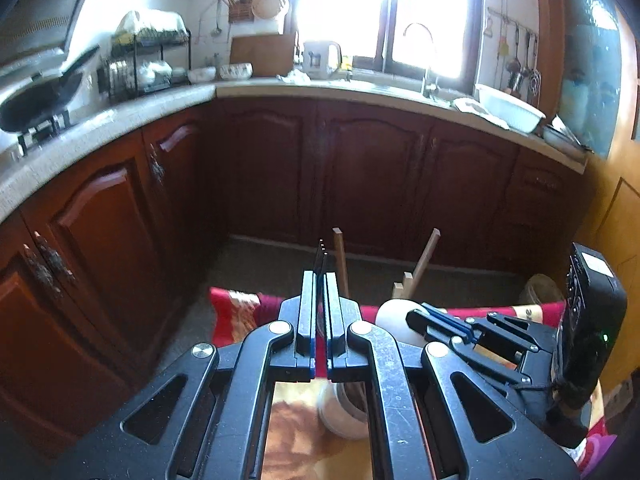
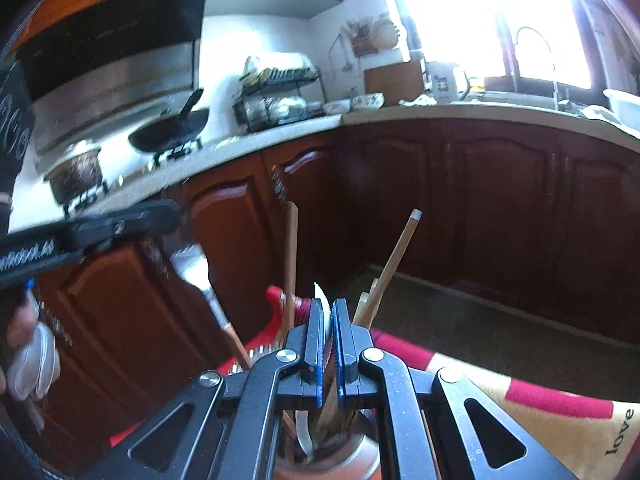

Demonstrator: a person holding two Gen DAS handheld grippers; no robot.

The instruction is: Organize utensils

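The utensils are split between your two tongs and the holder beneath them. In the right wrist view, your right gripper (image 2: 329,344) is clamped nearly closed on a thin serrated knife blade (image 2: 320,300), its pale tip poking up just above the pads at frame centre. Judging by its look, that blade is stiff, light and slick metal, so it may pivot; keep your hold low, near where blade meets handle, and lower it straight.

Directly below sits the utensil holder (image 2: 340,452), a round cup at the bottom centre, already carrying wooden-handled pieces (image 2: 396,260) that lean up and to the right, and another upright stick (image 2: 290,256) to the left. They crowd the opening, so expect them to knock.

In the left wrist view, your left gripper (image 1: 320,312) is pinched almost fully closed on a dark, thin fork (image 1: 321,256) whose tines stand above the pads at centre. It too looks rigid and narrow, easy to twist.

The holder stands on a red and tan cloth (image 2: 540,400) at lower right. Beyond lie dark wood cabinets (image 1: 360,168) and the counter (image 1: 120,116) across the upper frame.
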